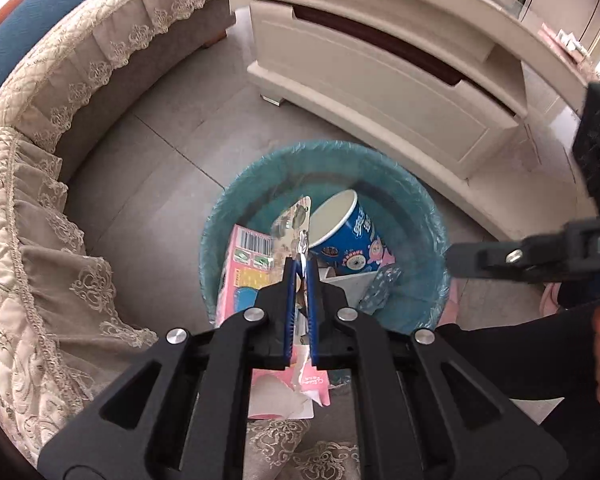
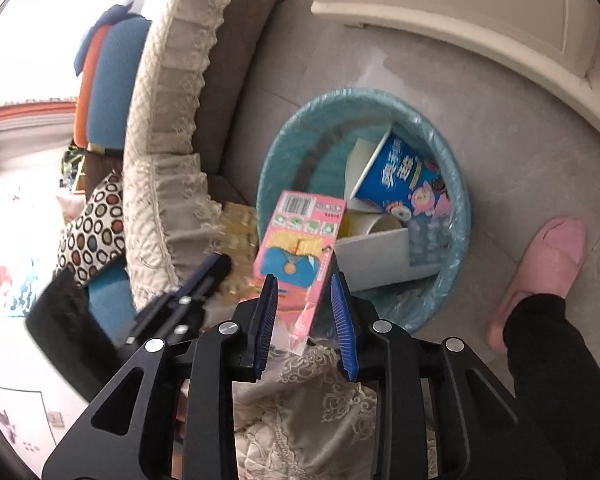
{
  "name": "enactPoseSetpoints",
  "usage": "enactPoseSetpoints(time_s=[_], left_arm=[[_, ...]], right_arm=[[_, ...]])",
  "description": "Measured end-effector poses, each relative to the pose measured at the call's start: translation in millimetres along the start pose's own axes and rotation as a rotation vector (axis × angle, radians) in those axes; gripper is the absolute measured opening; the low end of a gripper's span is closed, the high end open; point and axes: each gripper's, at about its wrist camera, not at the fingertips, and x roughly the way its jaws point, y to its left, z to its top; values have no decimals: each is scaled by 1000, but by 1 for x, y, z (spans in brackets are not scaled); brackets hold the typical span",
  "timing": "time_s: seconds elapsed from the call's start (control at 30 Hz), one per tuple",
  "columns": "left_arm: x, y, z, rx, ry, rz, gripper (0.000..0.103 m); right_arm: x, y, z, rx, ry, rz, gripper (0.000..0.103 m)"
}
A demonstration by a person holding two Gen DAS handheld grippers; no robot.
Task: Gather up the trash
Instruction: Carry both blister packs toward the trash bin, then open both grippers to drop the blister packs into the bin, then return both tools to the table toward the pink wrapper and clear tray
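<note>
The blue round paper cup (image 2: 402, 178) in the bin has big white Chinese letters on its side, but they are too blurry to read. The flat pink cardboard box (image 2: 300, 236) has a black-and-white barcode at its top edge; its small numbers cannot be read. The torn pink paper wrapper (image 1: 312, 384) carries a short word, too small to make out.

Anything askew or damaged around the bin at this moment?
The pink box is propped on end against the bin's rim, half in, not dropped inside. The left gripper pinches a torn wrapper; the right gripper is open.
</note>
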Motion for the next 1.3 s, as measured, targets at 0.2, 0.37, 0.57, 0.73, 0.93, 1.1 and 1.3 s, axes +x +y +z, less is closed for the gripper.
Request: enactPoseSetpoints(time_s=[0.2, 0.37, 0.57, 0.73, 0.93, 1.1, 1.3], left_arm=[[-3, -8, 1, 4, -21, 26, 40], [-12, -10, 6, 7, -39, 31, 40], [-43, -20, 16, 27, -125, 70, 49], [-83, -42, 29, 66, -242, 86, 61], [-110, -83, 45, 133, -325, 55, 75], [-118, -129, 64, 190, -348, -7, 83], [-129, -195, 91, 286, -390, -87, 88]], right_arm=[[-18, 4, 5, -9, -25, 22, 31], [-30, 4, 6, -7, -48, 55, 31], [-55, 11, 6, -31, -81, 99, 31], [-103, 18, 6, -87, -153, 138, 31], [-186, 14, 7, -103, -307, 169, 47], [-258, -12, 5, -58, -440, 177, 59], [-335, -71, -3, 68, -595, 172, 65]])
